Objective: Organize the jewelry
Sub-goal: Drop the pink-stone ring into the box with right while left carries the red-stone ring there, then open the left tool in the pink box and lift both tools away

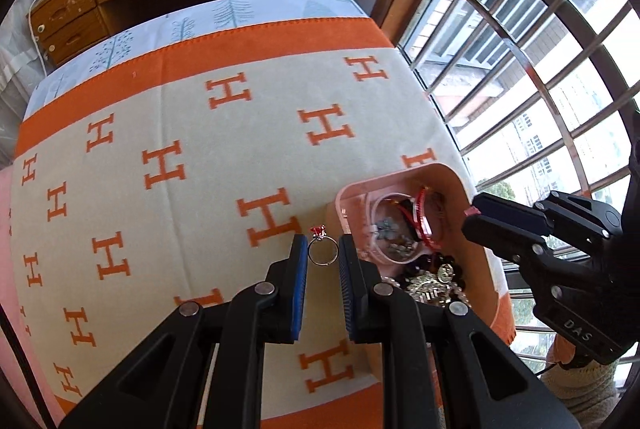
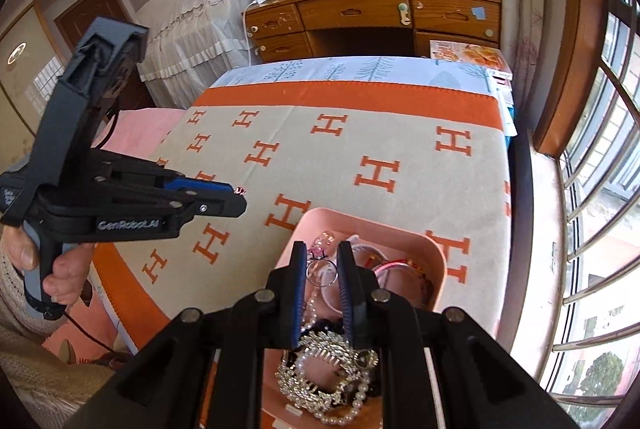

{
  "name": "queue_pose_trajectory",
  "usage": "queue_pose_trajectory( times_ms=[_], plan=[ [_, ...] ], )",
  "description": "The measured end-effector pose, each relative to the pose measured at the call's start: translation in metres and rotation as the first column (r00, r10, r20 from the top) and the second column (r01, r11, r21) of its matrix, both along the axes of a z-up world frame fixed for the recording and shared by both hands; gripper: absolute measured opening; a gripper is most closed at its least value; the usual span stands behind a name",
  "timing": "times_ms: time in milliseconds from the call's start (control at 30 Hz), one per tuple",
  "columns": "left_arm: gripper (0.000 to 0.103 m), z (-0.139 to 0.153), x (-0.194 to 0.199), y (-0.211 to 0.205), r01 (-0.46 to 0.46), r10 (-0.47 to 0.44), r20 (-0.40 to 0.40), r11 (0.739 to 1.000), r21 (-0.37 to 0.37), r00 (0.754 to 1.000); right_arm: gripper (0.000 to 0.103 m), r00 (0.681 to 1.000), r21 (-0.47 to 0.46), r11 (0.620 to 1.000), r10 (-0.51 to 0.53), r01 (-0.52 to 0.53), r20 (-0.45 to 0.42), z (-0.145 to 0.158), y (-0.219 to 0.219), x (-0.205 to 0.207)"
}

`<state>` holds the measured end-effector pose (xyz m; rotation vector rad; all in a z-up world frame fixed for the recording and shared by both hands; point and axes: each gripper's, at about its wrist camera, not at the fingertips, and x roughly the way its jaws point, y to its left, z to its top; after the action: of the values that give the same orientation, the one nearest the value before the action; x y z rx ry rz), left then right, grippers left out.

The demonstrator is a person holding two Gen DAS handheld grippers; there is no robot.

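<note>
- Left hand-held gripper point(image 1: 323, 249) pinches a silver ring with a red stone point(image 1: 322, 249) between its blue pads, the band upright and the stone at the far end; the ring hangs above the blanket, just beside the pink tray.
- Right hand-held gripper point(image 2: 322, 269) is closed on a second silver ring with a pink stone point(image 2: 321, 273), held over the tray's contents.
- Below the right gripper lies the pink tray point(image 2: 434, 249), holding a rhinestone hair comb point(image 2: 326, 369), a pearl strand point(image 2: 348, 409), dark beads and a red bracelet point(image 1: 420, 213).
- In the left wrist view a small pink round dish point(image 1: 390, 229) sits inside the tray, with small pieces in it that are too small to tell apart.
- A person's hand point(image 2: 44, 265) grips the handle of the left gripper, seen from the right wrist view.
- The tray rests on a beige blanket with orange H letters point(image 2: 360, 149) and an orange border, spread over a bed point(image 2: 360, 69) with a pale tree-print sheet.
- Beyond the bed stands a wooden desk point(image 2: 360, 13) with drawers; a barred window point(image 1: 540, 49) runs along the side.
</note>
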<state>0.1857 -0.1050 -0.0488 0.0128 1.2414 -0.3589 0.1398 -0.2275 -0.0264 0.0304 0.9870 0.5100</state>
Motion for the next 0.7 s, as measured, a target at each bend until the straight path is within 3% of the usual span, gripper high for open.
queue_pose_trajectory(
  times_ms=[300,700],
  plan=[
    [0.014,-0.009,0.005,-0.053,0.064,-0.064,-0.012,0.997,-0.033,0.998,0.016,0.995,-0.072,0.994,-0.082,0.078,-0.051,-0.014,-0.018,0.000],
    [0.014,-0.018,0.009,-0.081,0.109,-0.110,-0.030,0.993,-0.033,0.993,0.016,0.990,-0.045,0.992,-0.120,0.117,-0.074,-0.023,-0.033,-0.009]
  ],
)
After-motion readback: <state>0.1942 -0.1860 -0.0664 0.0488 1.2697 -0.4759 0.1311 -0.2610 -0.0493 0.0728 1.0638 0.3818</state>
